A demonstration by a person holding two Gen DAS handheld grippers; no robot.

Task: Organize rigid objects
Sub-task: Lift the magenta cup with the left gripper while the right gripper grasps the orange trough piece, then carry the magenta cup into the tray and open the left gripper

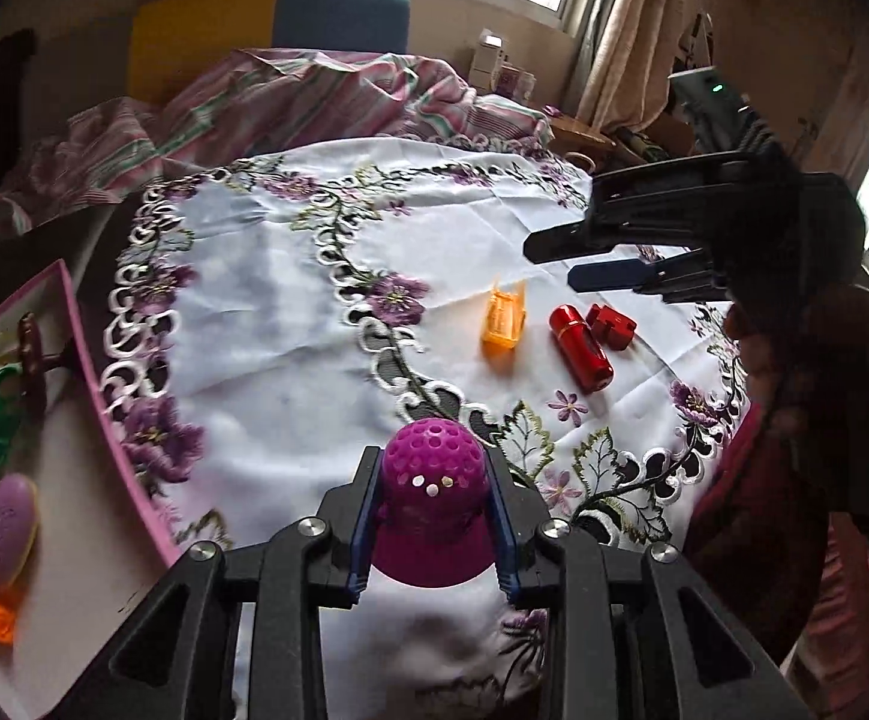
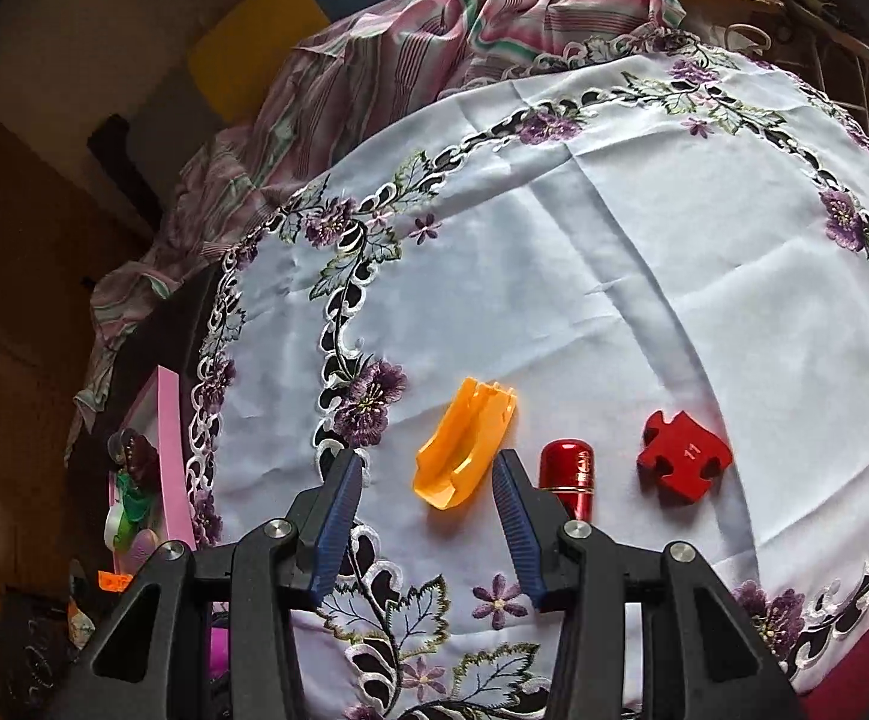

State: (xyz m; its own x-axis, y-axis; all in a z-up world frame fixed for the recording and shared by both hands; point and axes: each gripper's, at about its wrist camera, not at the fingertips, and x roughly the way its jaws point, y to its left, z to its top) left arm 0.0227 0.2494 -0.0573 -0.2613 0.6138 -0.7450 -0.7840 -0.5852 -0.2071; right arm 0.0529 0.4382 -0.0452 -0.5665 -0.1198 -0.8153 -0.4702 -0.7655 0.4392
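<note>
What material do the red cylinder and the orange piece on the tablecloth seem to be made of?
Red cylinder: probably metal or lacquered plastic; glossy, with sharp highlights and a gold band.
Orange piece: looks like moulded plastic, smooth and slightly translucent, since light glows through its thin walls.

The red puzzle piece [image 2: 685, 457] bears the white number "11" and lies just beside the red cylinder [image 2: 566, 477], whose gold marking is too small to read.
</note>
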